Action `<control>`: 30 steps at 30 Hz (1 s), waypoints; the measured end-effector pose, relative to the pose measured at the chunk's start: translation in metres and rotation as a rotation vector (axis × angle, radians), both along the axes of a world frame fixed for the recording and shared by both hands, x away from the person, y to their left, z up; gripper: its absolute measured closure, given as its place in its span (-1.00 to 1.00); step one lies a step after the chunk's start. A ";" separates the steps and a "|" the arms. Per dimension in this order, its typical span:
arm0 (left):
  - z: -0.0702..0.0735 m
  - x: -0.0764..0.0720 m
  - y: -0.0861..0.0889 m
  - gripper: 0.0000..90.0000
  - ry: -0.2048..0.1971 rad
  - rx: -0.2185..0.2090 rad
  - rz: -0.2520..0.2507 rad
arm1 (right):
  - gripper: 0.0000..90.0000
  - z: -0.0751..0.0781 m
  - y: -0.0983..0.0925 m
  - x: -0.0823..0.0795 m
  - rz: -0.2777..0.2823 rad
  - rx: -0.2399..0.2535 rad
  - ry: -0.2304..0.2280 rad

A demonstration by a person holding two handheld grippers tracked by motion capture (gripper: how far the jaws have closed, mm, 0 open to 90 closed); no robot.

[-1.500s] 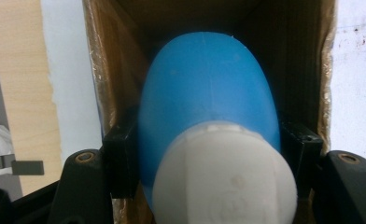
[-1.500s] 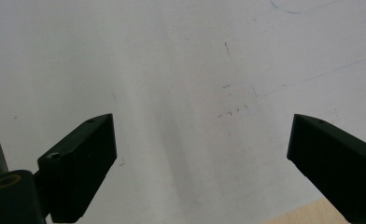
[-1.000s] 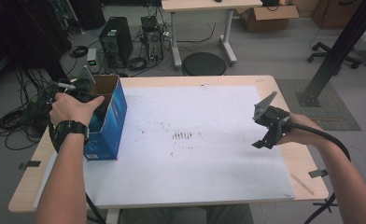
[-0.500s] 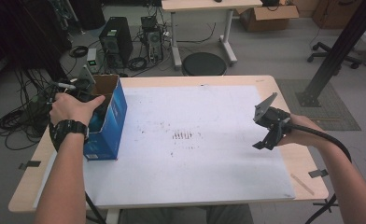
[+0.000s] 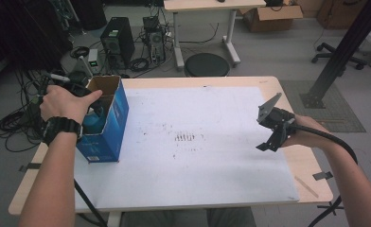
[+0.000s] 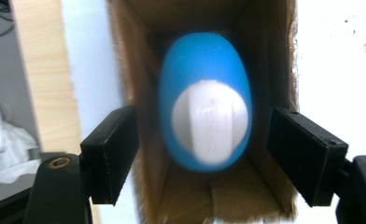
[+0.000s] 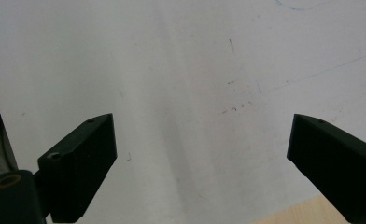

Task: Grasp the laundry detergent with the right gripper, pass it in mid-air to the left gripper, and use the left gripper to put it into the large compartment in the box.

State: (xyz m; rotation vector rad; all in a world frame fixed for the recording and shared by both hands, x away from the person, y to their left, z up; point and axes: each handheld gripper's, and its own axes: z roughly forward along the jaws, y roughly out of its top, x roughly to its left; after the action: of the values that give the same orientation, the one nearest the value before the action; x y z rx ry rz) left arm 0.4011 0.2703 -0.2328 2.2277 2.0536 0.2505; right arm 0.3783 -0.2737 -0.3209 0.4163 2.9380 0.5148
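Nearest in high view: two forearms entering from bottom. Left hand [image 5: 66,103] over top of blue carton [image 5: 104,124], which stands upright at left edge of white sheet [image 5: 212,156] on wooden table [image 5: 311,175].

Left gripper [image 6: 202,154] pointing straight down into open top of carton. Jaws released, apart w/ gap on both sides, just been opening; nothing pressed by pads. Blue bottle [image 6: 204,100] w/ white cap [image 6: 209,121] standing inside carton, below and between the jaws, not touched. Long axis of bottle approx. vertical, along the view direction, so seen only cap-first as an oval. Bottle looks deposited already; next move probably lift straight up, clear of brown inner walls, w/o catching a flap.

Right gripper [image 5: 273,130] far from carton, at right side of sheet, held above it. Jaws wide apart, empty; in right gripper view just bare marked sheet between fingers [image 7: 80,163]. Left hand clearly the nearer one to bottle; right idle.

Difference betw. views: left gripper view gives inside of carton, cap, clearance to jaws. High view gives only a bit of blue in carton mouth under the hand, but whole layout: carton position, distance betw. both hands.

Farther: floor w/ computer towers [image 5: 118,40], cables, round black stool [image 5: 206,64], second table.
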 end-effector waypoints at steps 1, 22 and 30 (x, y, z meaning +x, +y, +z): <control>0.005 -0.001 0.000 -0.41 -0.007 0.002 -0.005 | -0.82 0.001 0.001 -0.001 0.003 0.001 -0.002; 0.038 -0.017 -0.092 -0.55 -0.115 -0.061 -0.373 | -0.82 0.014 0.012 0.000 0.017 0.035 -0.011; 0.023 -0.019 -0.133 -0.64 -0.108 -0.077 -0.514 | -0.83 0.016 0.017 0.002 0.026 0.065 -0.008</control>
State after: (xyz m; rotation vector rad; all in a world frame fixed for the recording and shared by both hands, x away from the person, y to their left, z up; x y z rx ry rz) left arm 0.3821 0.1377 -0.2101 2.5263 1.3495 0.2308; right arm 0.3807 -0.2570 -0.3049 0.3835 2.9289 0.6159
